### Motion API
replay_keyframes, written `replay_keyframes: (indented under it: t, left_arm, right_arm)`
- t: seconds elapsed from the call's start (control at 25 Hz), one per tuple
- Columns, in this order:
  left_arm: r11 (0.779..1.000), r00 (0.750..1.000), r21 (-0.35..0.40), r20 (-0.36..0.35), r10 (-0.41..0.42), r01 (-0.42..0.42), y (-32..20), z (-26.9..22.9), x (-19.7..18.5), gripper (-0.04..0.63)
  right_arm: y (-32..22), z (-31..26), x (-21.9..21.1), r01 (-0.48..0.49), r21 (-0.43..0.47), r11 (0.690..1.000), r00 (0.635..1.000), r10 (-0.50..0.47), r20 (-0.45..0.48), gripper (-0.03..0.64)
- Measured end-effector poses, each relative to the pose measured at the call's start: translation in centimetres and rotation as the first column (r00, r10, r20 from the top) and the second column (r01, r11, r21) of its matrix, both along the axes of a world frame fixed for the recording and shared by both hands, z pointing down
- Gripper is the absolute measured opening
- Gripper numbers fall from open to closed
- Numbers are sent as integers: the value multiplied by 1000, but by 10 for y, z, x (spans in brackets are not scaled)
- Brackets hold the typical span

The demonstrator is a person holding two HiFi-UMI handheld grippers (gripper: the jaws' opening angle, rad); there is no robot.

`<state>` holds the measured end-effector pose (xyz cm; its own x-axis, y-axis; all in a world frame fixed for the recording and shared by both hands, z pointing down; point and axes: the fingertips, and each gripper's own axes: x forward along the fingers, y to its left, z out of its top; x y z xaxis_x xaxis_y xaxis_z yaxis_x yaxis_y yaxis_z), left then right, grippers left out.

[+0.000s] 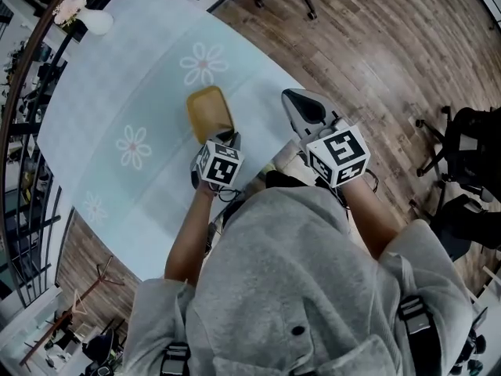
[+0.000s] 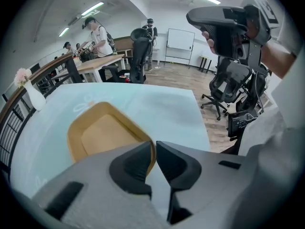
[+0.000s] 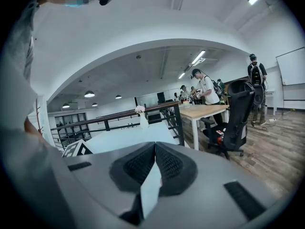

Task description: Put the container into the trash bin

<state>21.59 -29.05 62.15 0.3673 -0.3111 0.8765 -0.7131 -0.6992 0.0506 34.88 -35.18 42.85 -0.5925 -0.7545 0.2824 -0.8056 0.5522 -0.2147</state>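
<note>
Slippage is your main worry: your left tongs (image 2: pixel 154 144) are drawn narrow onto the near corner of the container (image 2: pixel 102 135), pinching only its thin rim; the rest of that shallow tan tray lies flat on the bench (image 1: pixel 117 92), well clear of the far edge. With a corner hold like this, the tray can pivot and droop as you lift, or slide out of the pads altogether; a quick swing would make that likelier. Your right tongs (image 3: pixel 155 144) are closed on nothing and hang in the air off to the right, so they offer no support if the tray tips. The trash bin is in none of the views; you may have to carry some way, and the longer the carry, the more this hold matters. If the rim looks like bending, set the tray down and take a deeper bite.
</note>
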Motion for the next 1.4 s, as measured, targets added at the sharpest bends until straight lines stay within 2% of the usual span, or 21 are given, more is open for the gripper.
replay_keyframes:
  t: [0.2, 0.44, 0.64, 0.84, 1.16, 1.4]
  left_arm:
    - [1000, 1000, 11, 10, -24, 24, 1, -2, -5, 43]
    - [995, 997, 87, 67, -43, 37, 0, -11, -23, 35]
    - [987, 992, 113, 48, -117, 111, 6, -18, -42, 34]
    - [970, 977, 145, 55, -204, 194, 22, -23, -72, 32]
    - [912, 921, 180, 67, -385, 368, 67, -37, -151, 32]
    - [847, 855, 196, 66, -515, 495, 117, -44, -210, 33]
  right_arm:
    - [2, 0, -6, 8, -2, 1000, 1000, -8, 8, 26]
    - [7, -3, -17, 37, 11, 999, 999, -37, 14, 26]
    - [14, -6, -37, 90, 20, 996, 996, -90, 12, 26]
    - [24, -7, -66, 164, 33, 986, 986, -164, 18, 26]
    - [50, -16, -146, 332, 55, 942, 943, -333, 14, 26]
    - [78, -20, -205, 440, 65, 896, 897, -441, 6, 26]
